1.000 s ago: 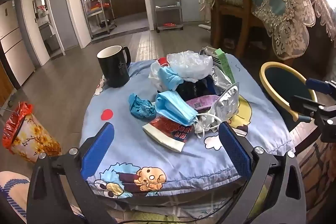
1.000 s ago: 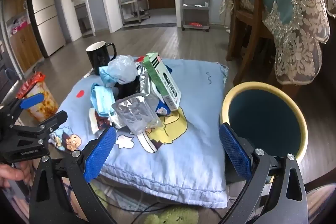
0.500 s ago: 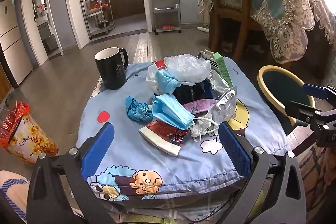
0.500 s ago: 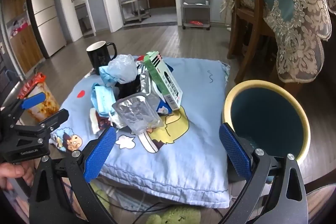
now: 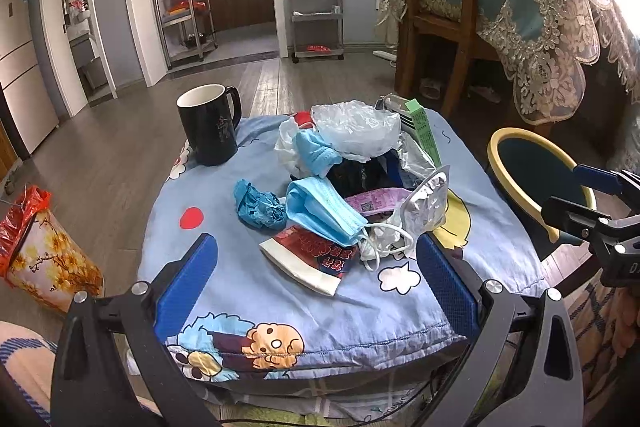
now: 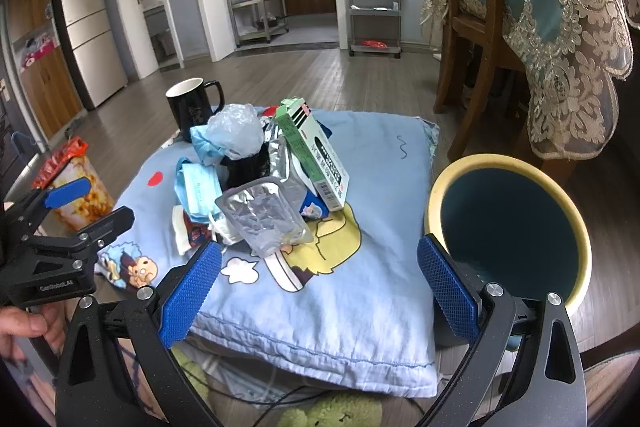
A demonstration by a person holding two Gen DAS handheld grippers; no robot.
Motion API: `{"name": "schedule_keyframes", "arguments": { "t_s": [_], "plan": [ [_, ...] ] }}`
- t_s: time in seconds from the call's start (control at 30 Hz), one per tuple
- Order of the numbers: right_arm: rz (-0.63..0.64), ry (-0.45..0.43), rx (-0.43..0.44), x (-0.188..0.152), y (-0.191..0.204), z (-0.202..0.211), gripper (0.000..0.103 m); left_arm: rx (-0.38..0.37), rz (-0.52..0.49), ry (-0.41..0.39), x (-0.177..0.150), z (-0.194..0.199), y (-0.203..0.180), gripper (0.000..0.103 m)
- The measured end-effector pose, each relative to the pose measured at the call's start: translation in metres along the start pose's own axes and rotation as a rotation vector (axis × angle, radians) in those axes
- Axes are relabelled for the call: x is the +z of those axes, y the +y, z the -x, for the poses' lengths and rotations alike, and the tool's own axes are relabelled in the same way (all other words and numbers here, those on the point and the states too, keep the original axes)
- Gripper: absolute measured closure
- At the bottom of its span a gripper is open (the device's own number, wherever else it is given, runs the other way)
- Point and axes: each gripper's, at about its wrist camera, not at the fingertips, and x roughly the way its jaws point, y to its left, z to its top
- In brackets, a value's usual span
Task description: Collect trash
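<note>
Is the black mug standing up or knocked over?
Upright: the black mug stands on the cushion, white rim up, beside the trash.

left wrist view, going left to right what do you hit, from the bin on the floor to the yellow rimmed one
Floor bin with red bag → black mug → crumpled blue glove → blue face mask → silver foil pouch → yellow-rimmed bin → right gripper

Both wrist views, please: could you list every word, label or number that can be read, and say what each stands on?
"GenRobot.AI": on the black body of the left gripper, seen from the right wrist view.
Green and white box: printed lines and a barcode, too small to read.
Red wrapper: large characters, upside down and blurred, unreadable.
Pink slip: a QR code and fine print, unreadable.
Black mug: a faint mark, unreadable.
</note>
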Motion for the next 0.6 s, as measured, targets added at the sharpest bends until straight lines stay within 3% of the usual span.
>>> {"name": "schedule_keyframes", "arguments": {
  "t_s": [0.6],
  "plan": [
    [-0.002,0.0,-0.001,-0.0001,0.0003,0.001,0.006,0.007,0.002,0.0,0.0002,-0.0008,0.0016,0.006]
  ]
}}
